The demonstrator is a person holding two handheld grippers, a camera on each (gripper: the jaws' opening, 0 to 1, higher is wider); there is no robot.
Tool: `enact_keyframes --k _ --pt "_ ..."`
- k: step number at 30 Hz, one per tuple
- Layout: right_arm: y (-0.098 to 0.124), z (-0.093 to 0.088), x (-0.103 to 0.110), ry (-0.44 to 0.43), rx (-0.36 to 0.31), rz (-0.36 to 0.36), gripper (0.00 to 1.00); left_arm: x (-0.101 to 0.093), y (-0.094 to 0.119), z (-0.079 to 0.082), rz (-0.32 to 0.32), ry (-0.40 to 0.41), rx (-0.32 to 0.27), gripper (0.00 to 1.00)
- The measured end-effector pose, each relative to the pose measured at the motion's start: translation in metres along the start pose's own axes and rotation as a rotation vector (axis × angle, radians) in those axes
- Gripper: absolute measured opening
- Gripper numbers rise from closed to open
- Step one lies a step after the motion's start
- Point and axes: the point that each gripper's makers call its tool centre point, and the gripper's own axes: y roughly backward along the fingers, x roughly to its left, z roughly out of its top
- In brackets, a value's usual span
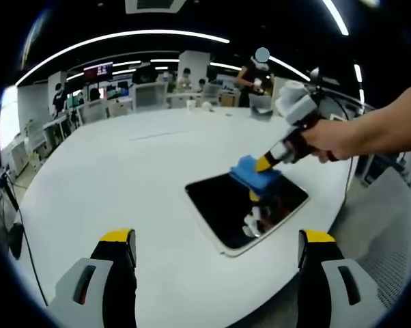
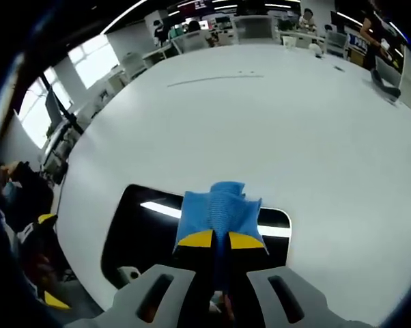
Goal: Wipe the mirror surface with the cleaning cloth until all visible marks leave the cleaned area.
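Right gripper (image 2: pixel 220 240) clamped on the blue cleaning cloth (image 2: pixel 219 208), yellow-tipped fingers (image 2: pixel 197 239) drawn nearly together with a fold of cloth pinched between them. Cloth spread flat beyond the tips, pressed onto the dark mirror (image 2: pixel 140 229). Seen from the left gripper view, same right gripper (image 1: pixel 268 162) reaching in from the right in a person's hand (image 1: pixel 328 140), cloth (image 1: pixel 253 172) bunched under its tips at the mirror's far corner. Mirror (image 1: pixel 226 205) lying flat on the round white table (image 1: pixel 123 178), close to the table's right-hand edge, white-framed, with ceiling lights and the gripper reflected in its glass. Marks on the glass too hard to tell apart from reflections.

Left gripper (image 1: pixel 216 249) held back over the table's near edge, fingers (image 1: pixel 118 242) spread wide apart, gripping nothing, touching nothing, well apart from the mirror.

Desks, chairs and several people beyond the table's far edge.
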Motion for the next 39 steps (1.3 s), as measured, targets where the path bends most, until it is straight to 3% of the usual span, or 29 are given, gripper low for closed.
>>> enact_keyframes --k 12,24,39 --pt "-0.005 0.003 0.014 0.008 0.001 0.014 0.01 -0.001 0.0 0.0 -0.003 0.005 -0.003 0.99" --pt "-0.018 0.009 0.049 0.026 0.008 0.055 0.01 0.0 0.0 0.001 -0.004 0.023 -0.012 0.99" --pt "-0.03 0.017 0.073 0.042 0.011 0.086 0.01 0.002 0.0 0.0 0.004 0.021 -0.011 0.99"
